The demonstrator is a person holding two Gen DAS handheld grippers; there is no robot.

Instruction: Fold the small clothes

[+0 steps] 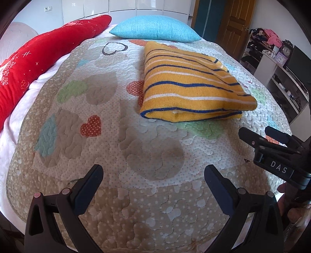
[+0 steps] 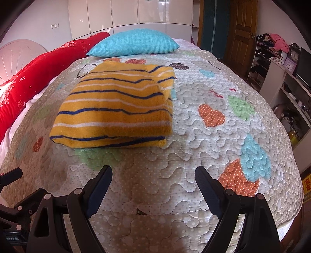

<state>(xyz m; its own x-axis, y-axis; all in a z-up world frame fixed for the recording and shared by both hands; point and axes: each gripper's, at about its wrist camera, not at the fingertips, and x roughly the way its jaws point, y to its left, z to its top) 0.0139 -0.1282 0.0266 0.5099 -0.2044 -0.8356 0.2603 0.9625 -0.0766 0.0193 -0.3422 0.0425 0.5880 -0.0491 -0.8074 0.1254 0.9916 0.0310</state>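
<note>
Folded striped garment (image 2: 114, 109) on quilt (image 2: 194, 155): long axis 7-to-1 o'clock, folded edge nearest. Left hand-held gripper (image 1: 153, 175), right hand-held gripper (image 2: 153, 177): both spread wide, holding nothing.

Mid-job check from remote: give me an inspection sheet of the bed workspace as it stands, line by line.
Surface: quilted heart-pattern bedspread, mostly bare near the grippers.
Job's things: yellow striped garment lying folded in layers on the bedspread, touched by neither gripper.
Clutter: blue pillow and red cushion at the far side of the bed.
Grippers: left hand-held gripper open, empty; right hand-held gripper open, empty; both short of the garment.
Cables: some near the shelves, too small to judge.
Surroundings: white wardrobe, wooden door, cluttered shelves with a clock.
</note>
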